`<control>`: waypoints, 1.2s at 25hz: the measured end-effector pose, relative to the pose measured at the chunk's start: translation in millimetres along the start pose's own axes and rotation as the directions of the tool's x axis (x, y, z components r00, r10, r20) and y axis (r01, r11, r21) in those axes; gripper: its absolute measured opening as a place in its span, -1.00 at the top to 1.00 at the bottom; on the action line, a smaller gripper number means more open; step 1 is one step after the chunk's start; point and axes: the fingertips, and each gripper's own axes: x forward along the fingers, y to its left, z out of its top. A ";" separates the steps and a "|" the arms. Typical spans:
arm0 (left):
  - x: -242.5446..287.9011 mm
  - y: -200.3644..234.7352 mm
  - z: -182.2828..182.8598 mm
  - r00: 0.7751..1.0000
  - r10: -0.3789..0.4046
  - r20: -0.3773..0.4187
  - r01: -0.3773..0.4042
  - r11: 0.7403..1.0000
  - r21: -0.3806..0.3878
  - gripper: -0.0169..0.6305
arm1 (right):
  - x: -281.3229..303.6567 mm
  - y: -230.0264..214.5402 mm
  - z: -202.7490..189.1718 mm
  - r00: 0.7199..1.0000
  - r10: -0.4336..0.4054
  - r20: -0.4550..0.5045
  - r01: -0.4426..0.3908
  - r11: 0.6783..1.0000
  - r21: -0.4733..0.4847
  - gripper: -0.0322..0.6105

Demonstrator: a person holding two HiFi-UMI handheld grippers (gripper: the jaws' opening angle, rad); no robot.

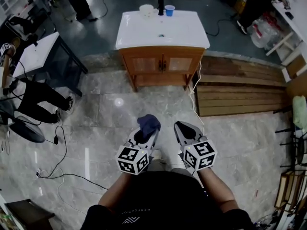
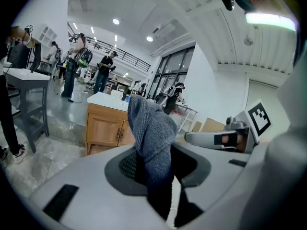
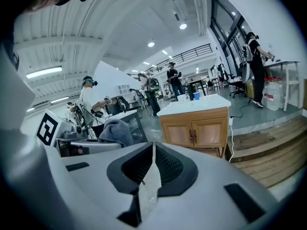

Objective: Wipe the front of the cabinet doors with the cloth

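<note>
I am standing on the stone floor [image 1: 105, 99] of a large workshop room, well apart from the wooden cabinet [image 1: 144, 80]. In my judgement the task is not yet getting under way. Nothing is touching the two cabinet doors [image 1: 162, 63], both sitting shut, so the whole wipe is waiting to be done, and the approach has to come first.

A low timber platform [image 1: 240, 92] is lying against the cabinet's right side, and a dark-framed table [image 1: 38, 54] is standing off to its left. The white surface [image 1: 182, 32] topping the cabinet is carrying a white bowl [image 1: 146, 9] and a blue cup [image 1: 170, 10] at its far edge.

The cloth [image 1: 147, 123], dark blue-grey, is standing up bunched out of my left tongs [image 1: 145, 134], whose jaws are clamping it. My right tongs [image 1: 182, 127] are carrying nothing, jaws pressed together. Other people are working in the background.
</note>
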 end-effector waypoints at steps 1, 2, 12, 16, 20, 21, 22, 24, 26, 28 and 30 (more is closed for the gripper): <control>2.6 7.4 2.6 1.000 -0.004 -0.001 0.004 1.000 -0.001 0.55 | 8.0 -0.3 2.1 1.000 -0.005 -0.006 0.005 1.000 -0.002 0.77; 5.1 14.4 5.0 1.000 -0.009 -0.002 0.009 1.000 -0.001 0.54 | 15.3 -0.6 4.1 1.000 -0.010 -0.012 0.010 1.000 -0.002 0.77; 45.6 60.4 14.8 0.999 -0.017 -0.040 0.016 1.000 -0.021 0.54 | 71.2 -27.1 15.9 0.997 -0.032 -0.065 0.033 0.999 0.012 0.77; 70.5 78.3 23.2 0.999 0.009 -0.044 -0.010 1.000 -0.023 0.54 | 103.1 -48.5 24.3 0.998 -0.017 -0.068 0.018 1.000 0.014 0.77; 94.9 92.3 39.3 0.998 0.036 -0.047 -0.038 0.999 -0.032 0.54 | 133.6 -67.2 41.5 0.997 0.018 -0.081 -0.019 1.000 -0.002 0.77; 102.5 95.6 44.7 0.998 0.038 -0.053 -0.040 0.999 -0.031 0.55 | 141.6 -72.2 48.0 0.996 0.028 -0.082 -0.029 1.000 -0.010 0.77; 110.8 100.5 50.2 0.998 0.042 -0.056 -0.043 0.999 -0.029 0.54 | 149.8 -77.5 54.4 0.996 0.037 -0.083 -0.039 0.999 -0.015 0.77; 128.0 113.2 60.3 0.997 0.060 -0.045 -0.061 0.998 -0.024 0.55 | 164.4 -89.2 64.7 0.995 0.052 -0.084 -0.053 0.998 -0.018 0.77; 143.0 122.1 67.4 0.996 0.077 -0.035 -0.078 0.997 -0.029 0.55 | 174.8 -101.8 71.5 0.994 0.063 -0.091 -0.065 0.998 -0.019 0.77; 156.8 124.6 73.3 0.996 0.084 -0.042 -0.085 0.996 -0.036 0.54 | 183.5 -114.7 78.2 0.992 0.072 -0.101 -0.075 0.997 -0.024 0.77; 170.4 127.1 76.7 0.994 0.085 -0.061 -0.087 0.996 -0.028 0.55 | 192.9 -126.4 86.3 0.992 0.080 -0.102 -0.083 0.996 -0.027 0.77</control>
